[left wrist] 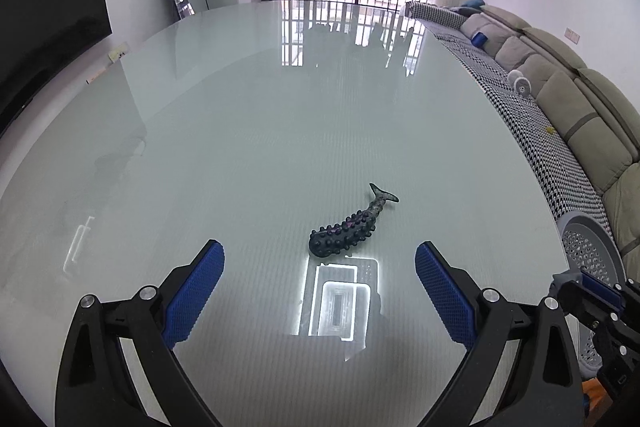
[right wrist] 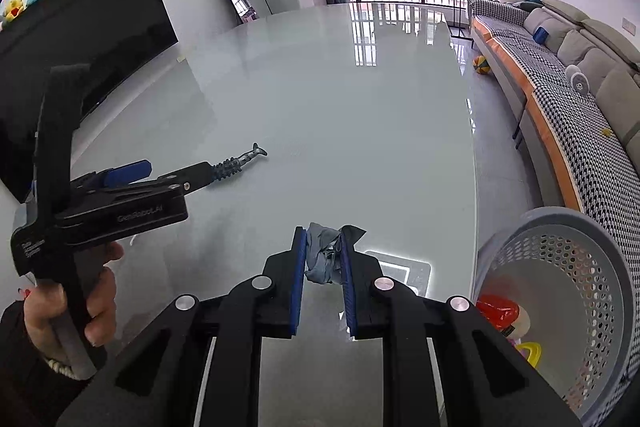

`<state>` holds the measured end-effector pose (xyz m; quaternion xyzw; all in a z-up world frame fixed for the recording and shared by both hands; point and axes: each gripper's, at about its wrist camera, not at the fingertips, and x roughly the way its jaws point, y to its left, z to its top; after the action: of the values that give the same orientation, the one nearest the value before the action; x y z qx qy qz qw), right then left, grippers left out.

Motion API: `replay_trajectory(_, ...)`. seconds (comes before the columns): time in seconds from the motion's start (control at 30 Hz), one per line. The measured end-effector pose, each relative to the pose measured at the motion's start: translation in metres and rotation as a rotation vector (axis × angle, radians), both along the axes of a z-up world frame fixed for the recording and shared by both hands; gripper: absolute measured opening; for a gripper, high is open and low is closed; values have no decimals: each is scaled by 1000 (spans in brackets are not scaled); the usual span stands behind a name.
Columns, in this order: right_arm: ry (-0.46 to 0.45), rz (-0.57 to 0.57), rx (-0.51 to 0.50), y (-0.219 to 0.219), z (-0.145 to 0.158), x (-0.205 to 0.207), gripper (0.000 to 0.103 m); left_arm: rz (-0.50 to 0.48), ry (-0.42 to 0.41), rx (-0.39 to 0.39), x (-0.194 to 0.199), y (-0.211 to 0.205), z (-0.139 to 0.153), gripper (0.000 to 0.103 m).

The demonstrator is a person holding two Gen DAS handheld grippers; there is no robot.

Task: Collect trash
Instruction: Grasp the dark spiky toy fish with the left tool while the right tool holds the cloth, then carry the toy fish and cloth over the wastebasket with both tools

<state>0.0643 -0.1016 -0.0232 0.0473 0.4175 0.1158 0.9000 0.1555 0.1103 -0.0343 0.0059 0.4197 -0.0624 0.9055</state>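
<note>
Right gripper (right wrist: 323, 259) clenched on crumpled grey scrap (right wrist: 322, 255); left gripper (left wrist: 319, 281) released above spiky whale toy (left wrist: 347, 227) on glass table (left wrist: 280, 127).

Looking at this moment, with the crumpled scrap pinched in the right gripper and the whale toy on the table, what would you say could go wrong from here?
1. The right gripper pinches only a crumpled grey scrap; loose folds stick out past the pads, so it might slip before reaching the perforated basket beside the table.
2. The left gripper is open toward the knobbly whale toy on the glossy table; a finger could nudge it into sliding away.
3. The two grippers are close together and may collide.
</note>
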Motion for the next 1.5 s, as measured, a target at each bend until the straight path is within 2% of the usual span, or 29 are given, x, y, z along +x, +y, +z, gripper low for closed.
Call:
replay_trajectory(0.3, 3, -7, 24, -5, 0, 2, 16, -24, 34, 43, 24, -16, -16, 93)
replay_trajectory(0.4, 5, -11, 30, -6, -1, 3, 16, -33, 69, 28, 30, -16, -22, 83)
replay_trajectory(0.57, 10, -9, 33, -3, -1, 4, 16, -35, 84, 24, 33, -17, -25, 74)
replay_trajectory(0.63, 10, -7, 31, -1, 0, 4, 16, -45, 88, 26, 33, -20, -24, 61)
replay_trajectory(0.67, 10, -7, 30, 0, 0, 3, 16, -47, 83, 34, 32, -21, -24, 59)
replay_trajectory(0.73, 10, -7, 27, 0, 1, 4, 16, -61, 82, 28, 30, -22, -23, 45)
replay_trajectory(0.77, 10, -8, 26, 0, 1, 4, 16, -64, 82, 24, 29, -22, -23, 42)
replay_trajectory(1.0, 8, -19, 19, -2, 3, 1, 16, -57, 80, -24, 19, -13, -20, 41)
replay_trajectory(1.17, 3, -33, 11, -6, 5, -4, 16, -46, 31, -27, 1, -17, -7, 41)
replay_trajectory(1.5, -24, -94, 8, -33, 13, -28, 16, -138, -36, -43, -56, -62, 16, 41)
